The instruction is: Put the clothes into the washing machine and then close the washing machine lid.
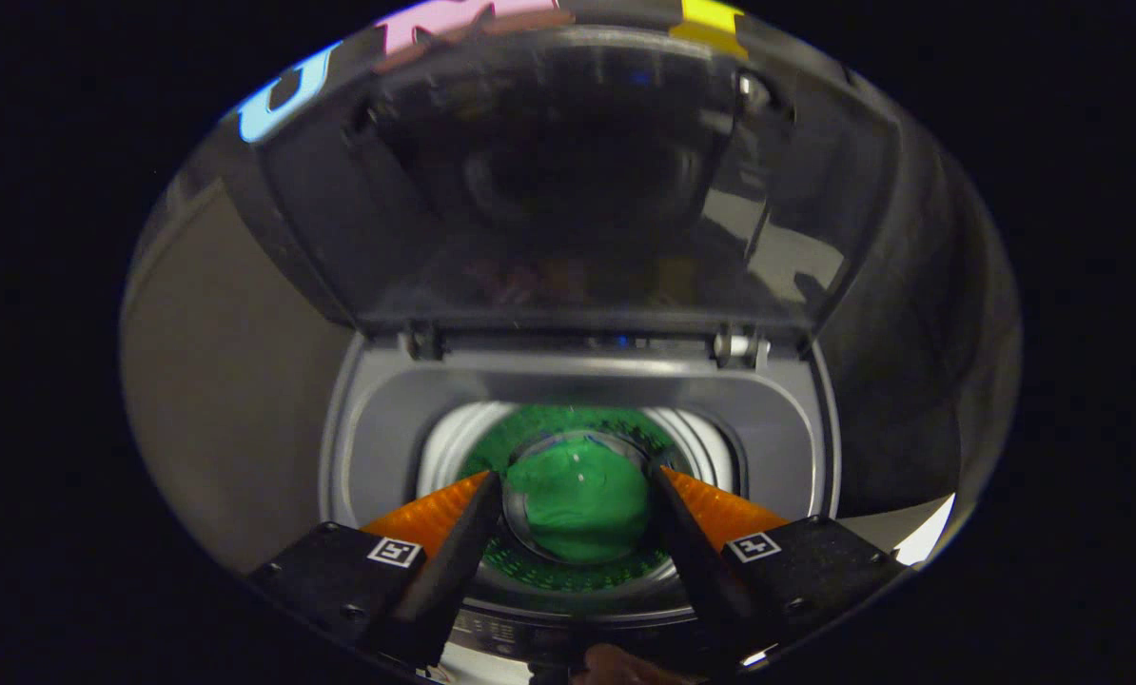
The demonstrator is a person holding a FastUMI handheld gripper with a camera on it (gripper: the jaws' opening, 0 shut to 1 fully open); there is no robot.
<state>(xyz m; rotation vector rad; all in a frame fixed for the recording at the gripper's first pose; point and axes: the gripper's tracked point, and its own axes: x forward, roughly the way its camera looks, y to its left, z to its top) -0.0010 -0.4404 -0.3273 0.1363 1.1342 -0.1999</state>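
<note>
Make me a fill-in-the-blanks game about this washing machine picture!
1. The washing machine's lid is ____, standing up behind the opening.
2. The cloth down in the drum is ____ in colour.
3. The gripper fingers are ____, spread apart above the drum with nothing held between them.
4. The cloth lies ____ the drum, not outside it.

Missing words: open; green; open; inside

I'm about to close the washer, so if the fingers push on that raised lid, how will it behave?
The lid stands upright on hinges at the tub's back, so it will likely swing down rather than slide. It looks stiff and glossy, perhaps slippery. The gripper is open above the green garment.
</note>
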